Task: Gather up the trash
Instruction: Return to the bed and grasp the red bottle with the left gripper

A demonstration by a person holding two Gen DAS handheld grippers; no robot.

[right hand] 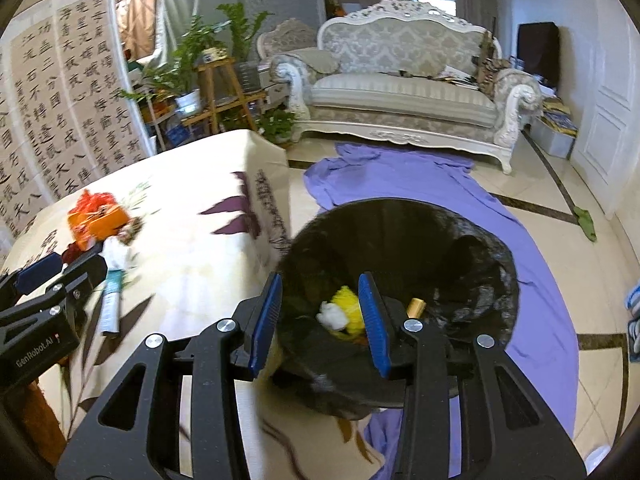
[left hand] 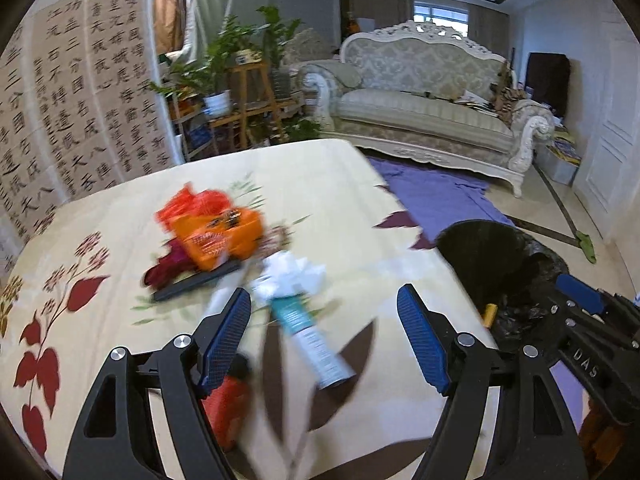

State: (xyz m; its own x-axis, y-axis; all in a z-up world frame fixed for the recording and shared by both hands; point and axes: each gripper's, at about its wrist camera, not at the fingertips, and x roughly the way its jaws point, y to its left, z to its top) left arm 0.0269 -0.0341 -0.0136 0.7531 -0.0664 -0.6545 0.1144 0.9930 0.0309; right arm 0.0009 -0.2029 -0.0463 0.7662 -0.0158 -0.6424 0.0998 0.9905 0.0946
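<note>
A: What is risking to go wrong here?

B: The left gripper (left hand: 324,332) is hanging over the table (left hand: 328,184) with its jaws wide apart and nothing between the pads. The white and teal tube (left hand: 316,344) is lying just under it, touching the crumpled white tissue (left hand: 296,270). If the jaws are closing too high, they are maybe catching only the tissue, and the tube, being round, is perhaps rolling toward the table edge.

A: And the right one?

B: The right gripper (right hand: 320,312) is hovering above the black trash bag (right hand: 460,248), jaws partly apart, holding nothing. The bag is standing on the floor beside the table; its soft rim is possibly folding inward if a finger is pushing it.

A: How is the trash looking?

B: An orange box (left hand: 218,236) and red wrapping (left hand: 188,204) are lying together, blurred. Inside the bag a yellow piece (right hand: 349,300), a white wad (right hand: 334,316) and a gold cap (right hand: 416,307) are already resting.
</note>
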